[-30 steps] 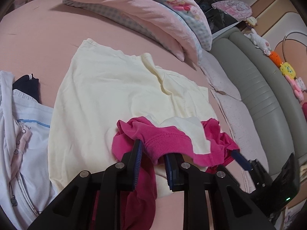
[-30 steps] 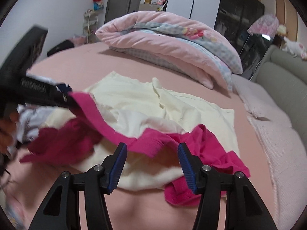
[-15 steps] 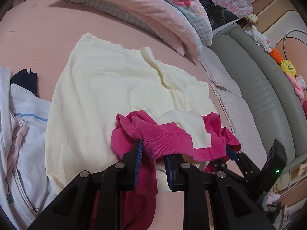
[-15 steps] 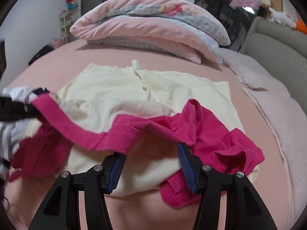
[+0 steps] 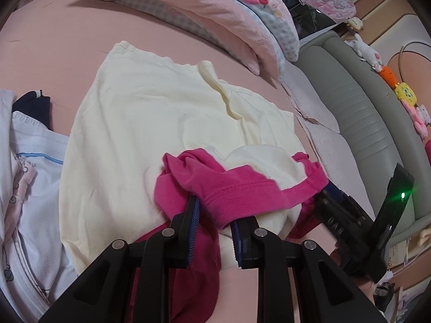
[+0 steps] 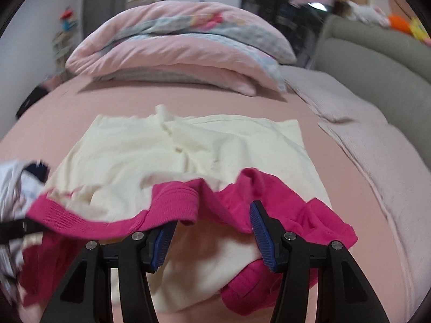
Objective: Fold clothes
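We are holding the pink garment (image 5: 237,188) over the cream garment (image 5: 161,123), which is lying spread on the pink bed (image 5: 54,40). The left tongs (image 5: 215,212) are pinching the ribbed hem of the pink garment; the cloth is bunching between the blue pads and is hiding their tips. The right tongs (image 6: 212,228) are standing spread. The pink edge is draping across the gap, and the left pad is partly hiding under it, so it seems that the pads are not pressing on the cloth, but the view is blurred here. In the left wrist view, the right tongs are showing only as a dark body at the right edge, with the fingertips going under the pink cloth. The white clothes (image 5: 29,167) at the left are cut off by the frame. The folded quilts (image 6: 183,53) are lying at the far side of the bed.
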`<action>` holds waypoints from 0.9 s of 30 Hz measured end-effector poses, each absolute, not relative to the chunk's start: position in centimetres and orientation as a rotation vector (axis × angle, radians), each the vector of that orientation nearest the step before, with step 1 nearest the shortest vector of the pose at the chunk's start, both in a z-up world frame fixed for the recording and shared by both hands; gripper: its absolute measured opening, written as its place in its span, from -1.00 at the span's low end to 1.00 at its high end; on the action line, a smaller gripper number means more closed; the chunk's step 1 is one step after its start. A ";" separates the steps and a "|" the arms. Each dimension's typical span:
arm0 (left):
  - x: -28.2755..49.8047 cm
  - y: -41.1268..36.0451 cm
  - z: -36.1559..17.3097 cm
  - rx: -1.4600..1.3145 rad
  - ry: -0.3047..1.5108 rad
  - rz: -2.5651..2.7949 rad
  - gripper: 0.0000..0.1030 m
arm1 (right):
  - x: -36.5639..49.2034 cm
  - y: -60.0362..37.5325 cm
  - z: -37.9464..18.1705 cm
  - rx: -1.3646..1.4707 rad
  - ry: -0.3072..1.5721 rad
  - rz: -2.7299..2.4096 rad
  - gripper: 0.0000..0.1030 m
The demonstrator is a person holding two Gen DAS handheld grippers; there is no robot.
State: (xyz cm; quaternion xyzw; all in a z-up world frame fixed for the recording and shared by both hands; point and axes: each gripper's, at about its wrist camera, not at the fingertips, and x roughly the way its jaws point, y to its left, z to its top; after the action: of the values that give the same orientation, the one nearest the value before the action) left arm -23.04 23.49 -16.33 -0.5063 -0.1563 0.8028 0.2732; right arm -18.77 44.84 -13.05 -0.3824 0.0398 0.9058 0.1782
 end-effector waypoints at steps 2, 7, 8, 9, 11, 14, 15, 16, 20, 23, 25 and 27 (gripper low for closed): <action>-23.0 23.3 -16.4 -1.363 -0.427 2.172 -0.62 | -19.0 45.6 -13.0 -1.070 0.156 2.519 0.06; -22.9 23.2 -16.6 -1.367 -0.416 2.205 -0.62 | -18.6 47.2 -13.0 -1.023 0.234 2.443 0.06; -22.9 23.2 -16.6 -1.366 -0.414 2.215 -0.62 | -18.4 47.4 -13.0 -1.020 0.250 2.443 0.06; -22.9 23.2 -16.6 -1.364 -0.413 2.226 -0.62 | -18.2 47.5 -13.0 -1.017 0.265 2.444 0.05; -22.9 23.2 -16.6 -1.360 -0.409 2.234 -0.62 | -18.1 47.4 -13.0 -1.019 0.264 2.473 -0.07; -22.8 23.4 -16.5 -1.348 -0.393 2.247 -0.62 | -18.1 47.2 -13.2 -1.048 0.262 2.502 -0.57; -22.7 23.5 -16.5 -1.342 -0.384 2.254 -0.62 | -18.1 47.0 -13.3 -1.057 0.250 2.503 -0.75; -22.6 23.5 -16.4 -1.337 -0.367 2.267 -0.62 | -18.1 46.8 -13.3 -1.065 0.236 2.504 -0.82; -21.9 23.8 -16.2 -1.308 -0.260 2.333 -0.62 | -17.6 45.9 -13.1 -1.061 0.192 2.507 -0.87; -21.3 23.9 -16.2 -1.285 -0.213 2.357 -0.62 | -16.8 46.2 -12.7 -1.056 0.247 2.505 -0.87; -20.7 24.1 -16.0 -1.266 -0.192 2.368 -0.62 | -16.1 46.3 -12.3 -1.035 0.265 2.501 -0.87; -20.0 24.3 -15.7 -1.241 -0.161 2.383 -0.62 | -15.2 46.2 -11.9 -1.013 0.255 2.495 -0.87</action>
State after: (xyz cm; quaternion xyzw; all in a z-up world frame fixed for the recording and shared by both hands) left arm -20.01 24.32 -15.74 -0.4495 -0.0584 0.8630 0.2230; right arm -15.19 46.21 -11.87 -0.3655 0.0921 0.9006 0.2166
